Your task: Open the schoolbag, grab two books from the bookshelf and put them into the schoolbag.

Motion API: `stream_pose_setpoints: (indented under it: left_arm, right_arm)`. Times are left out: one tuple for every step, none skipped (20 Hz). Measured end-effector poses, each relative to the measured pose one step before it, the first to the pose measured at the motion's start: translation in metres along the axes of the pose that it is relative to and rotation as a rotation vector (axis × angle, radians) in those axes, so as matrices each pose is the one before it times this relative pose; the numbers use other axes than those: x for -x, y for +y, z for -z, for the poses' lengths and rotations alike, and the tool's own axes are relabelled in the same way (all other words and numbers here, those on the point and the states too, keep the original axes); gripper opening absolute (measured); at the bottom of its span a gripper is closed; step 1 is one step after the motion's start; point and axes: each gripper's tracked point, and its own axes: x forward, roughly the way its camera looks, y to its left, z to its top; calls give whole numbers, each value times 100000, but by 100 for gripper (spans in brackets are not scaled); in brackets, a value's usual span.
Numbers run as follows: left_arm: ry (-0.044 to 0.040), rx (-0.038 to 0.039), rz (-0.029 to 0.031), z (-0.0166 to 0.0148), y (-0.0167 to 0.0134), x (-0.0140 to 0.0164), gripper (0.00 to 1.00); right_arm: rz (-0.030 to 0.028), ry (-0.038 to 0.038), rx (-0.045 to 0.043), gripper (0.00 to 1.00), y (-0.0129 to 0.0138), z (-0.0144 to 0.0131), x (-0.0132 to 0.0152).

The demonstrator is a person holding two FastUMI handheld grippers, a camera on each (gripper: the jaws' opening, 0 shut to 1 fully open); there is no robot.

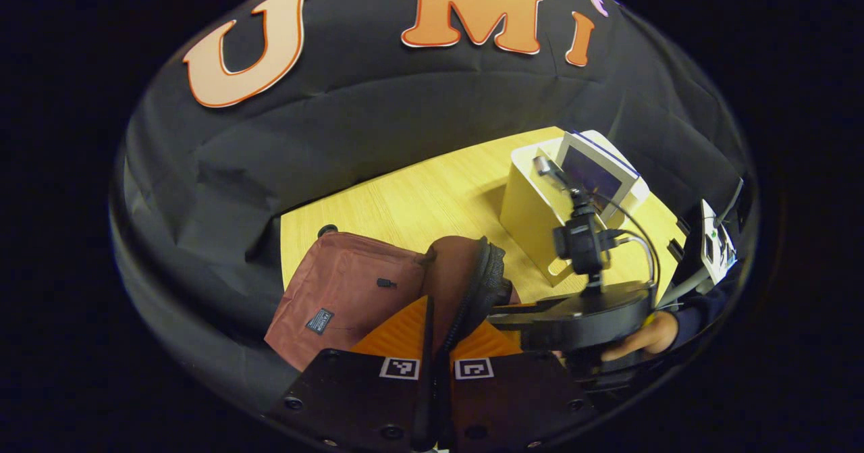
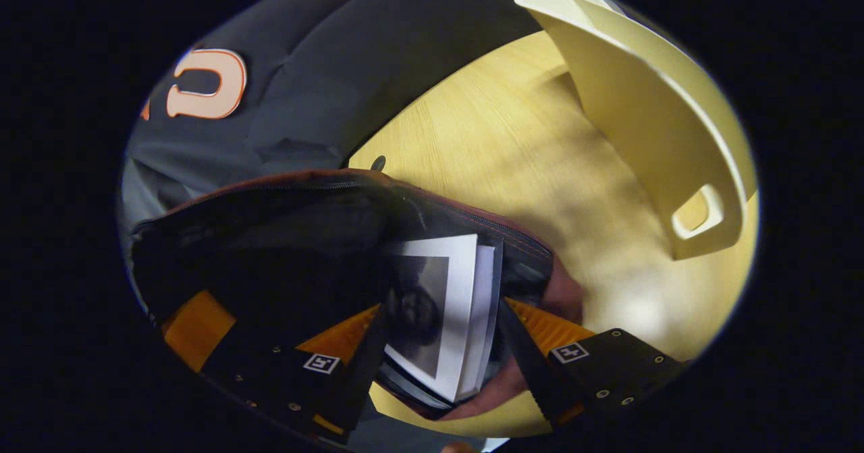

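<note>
Schoolbag [image 1: 341, 291]: a reddish-brown bag lying on the wooden table [image 1: 432, 190], its mouth turned toward the person and gaping wide in the right gripper view; the dark lining shows inside.
Bookshelf [image 1: 540, 217]: a pale box-like stand on the table, off to the right of the schoolbag and well apart from it; at least one book stands in it upright, leaning a little.
Book [image 2: 439, 311]: in the right gripper view a pale-covered book with a dark picture on its front sits in the schoolbag's mouth, partly inside. Its long axis runs from the gripper into the bag, leading edge pointing at the bag's interior, spine and page block turned toward the bag's right lip.
Right gripper [image 2: 445, 355]: its fingers stand spread either side of the book; whether both press on it I cannot tell.
Left gripper [image 1: 435, 368]: pressed together on the zip-edged rim [image 1: 482, 284] of the schoolbag's flap, holding the opening up.
Step in hand: my reading is that a book is being fed into the bag.
How to do it well: keep the left pinch lifting the rim so the mouth stays wide, slide the book along its own long axis, and watch its corner against the zip [image 2: 486, 223] at the bag's right lip.
</note>
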Motion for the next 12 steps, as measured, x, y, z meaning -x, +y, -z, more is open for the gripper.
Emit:
stream_pose_setpoints:
  left_arm:
    - [-406,1899,816,88,-101,-117,5]
    - [-153,1164,530,222,-35,-130,5]
    - [-279,715,-463,9,81,-99,5]
    - [-69,525,-148,10,-137,27,5]
    - [-111,163,-243,38,54,46,5]
    - [262,-55,-39,92,-82,-256,5]
    - [255,-617,-431,-6,-108,47,5]
    - [460,-568,-325,98,-207,-203,5]
    - [378,-993,-392,92,-48,-86,5]
    - [352,-569,-332,33,-208,-142,5]
    - [797,-167,165,178,-265,-237,5]
    - [392,-54,-353,177,-135,-185,5]
  right_arm:
    - [-8,-1288,2672,97,-84,-795,1191]
    - [1867,-2083,3318,97,-905,-815,1249]
    - [2165,-2465,3801,97,-689,-888,1244]
    - [1899,-1585,4014,97,-844,-882,1202]
    - [2007,-1168,4284,97,-887,-692,1380]
    - [1717,-499,3887,97,-867,-649,1309]
    - [2323,-551,3811,97,-882,-509,1203]
    - [2423,-1010,4423,97,-1088,-685,1043]
    - [2690,-437,4329,97,-980,-648,946]
    - [2267,187,4420,98,-1229,-667,944]
    - [2363,1746,5230,97,-1209,-272,960]
    - [2706,1650,4332,98,-1446,-251,912]
